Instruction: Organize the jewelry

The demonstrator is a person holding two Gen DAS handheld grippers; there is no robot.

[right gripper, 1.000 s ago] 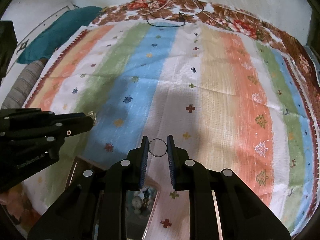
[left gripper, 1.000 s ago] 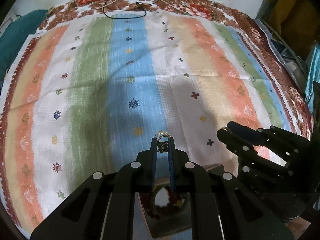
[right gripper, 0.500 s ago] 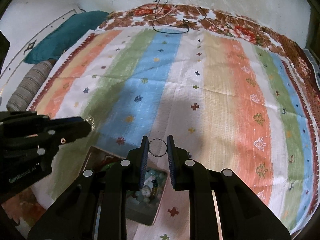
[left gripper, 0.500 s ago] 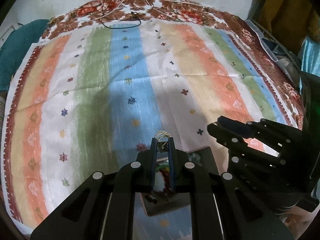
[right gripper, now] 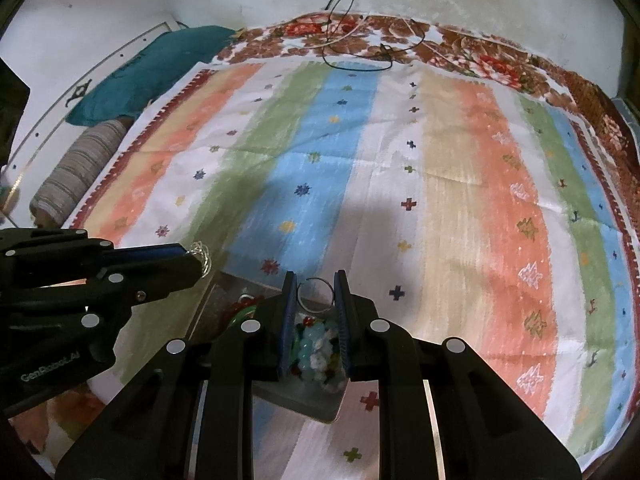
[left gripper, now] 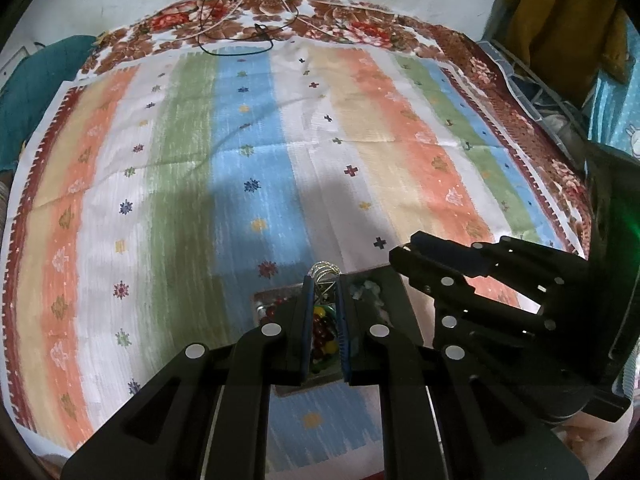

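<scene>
A small bunch of thin silvery wire rings (left gripper: pixel 325 270) is seen clamped between the blue-padded fingertips of the left gripper (left gripper: pixel 325 280), the loops standing up just past the tips; in the right wrist view the same bunch (right gripper: pixel 201 254) shows at the tip of that gripper (right gripper: pixel 188 256), which reaches in from the left edge. A single thin dark metal ring (right gripper: pixel 315 294) is held upright between the pads of the right gripper (right gripper: pixel 315 286), whose jaws are drawn in against its two sides. In the left wrist view the right gripper (left gripper: pixel 400 254) is seen from the side, just to the right of the left one, and the ring it holds cannot be made out there. Directly below both pairs of fingers a shallow rectangular grey tray (right gripper: pixel 320 410) is seen lying on the cloth, filled with loose beads and stones: red, yellow and green ones (left gripper: pixel 322 332) are seen between the left fingers, pale aqua and white ones (right gripper: pixel 318 354) between the right. The same tray's rim (left gripper: pixel 394 290) is visible in the left view. Beneath everything a striped bedspread (left gripper: pixel 248 140) in orange, green, blue, white and beige with a brown floral border is spread out, and far ahead of both grippers a black cable (right gripper: pixel 356 64) is looped at its edge.
</scene>
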